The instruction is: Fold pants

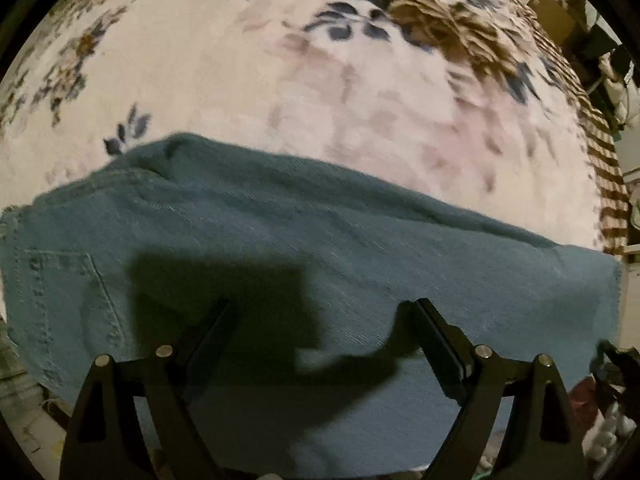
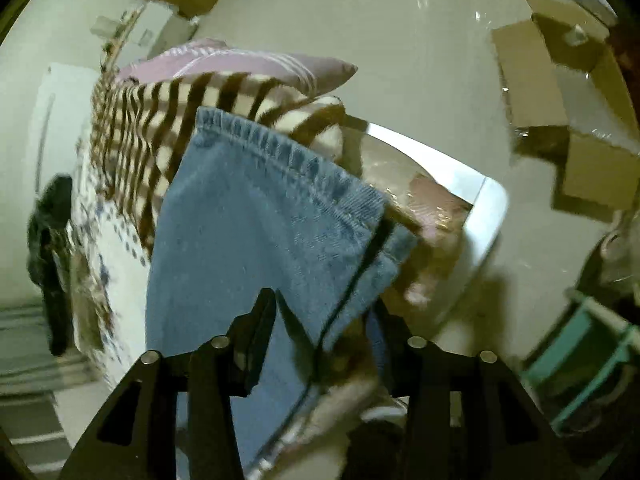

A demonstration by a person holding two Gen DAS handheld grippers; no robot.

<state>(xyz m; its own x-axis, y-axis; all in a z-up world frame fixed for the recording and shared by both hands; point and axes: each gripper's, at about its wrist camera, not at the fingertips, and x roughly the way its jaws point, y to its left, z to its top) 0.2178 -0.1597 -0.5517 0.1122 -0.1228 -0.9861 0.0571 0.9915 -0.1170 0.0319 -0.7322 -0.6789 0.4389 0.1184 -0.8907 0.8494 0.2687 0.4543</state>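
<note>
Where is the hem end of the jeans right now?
In the right wrist view the hem sits just ahead of the right gripper, over the brown-striped blanket edge, beside a white tub.

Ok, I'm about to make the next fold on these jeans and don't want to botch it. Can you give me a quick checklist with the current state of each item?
1. Left gripper open above the jeans: ok, fingers spread, nothing between them.
2. Right gripper has the leg end: cannot tell; denim lies between the open-looking fingers, but contact is unclear.
3. Hem edges lined up: not ok, a second layer sticks out at the right.
4. Jeans lying flat on the floral blanket: ok, mostly smooth, with a ridge along the far edge.
5. Back pocket side faces up: ok.
6. Leg end fully on the bed: not ok, it reaches the striped blanket edge.
</note>
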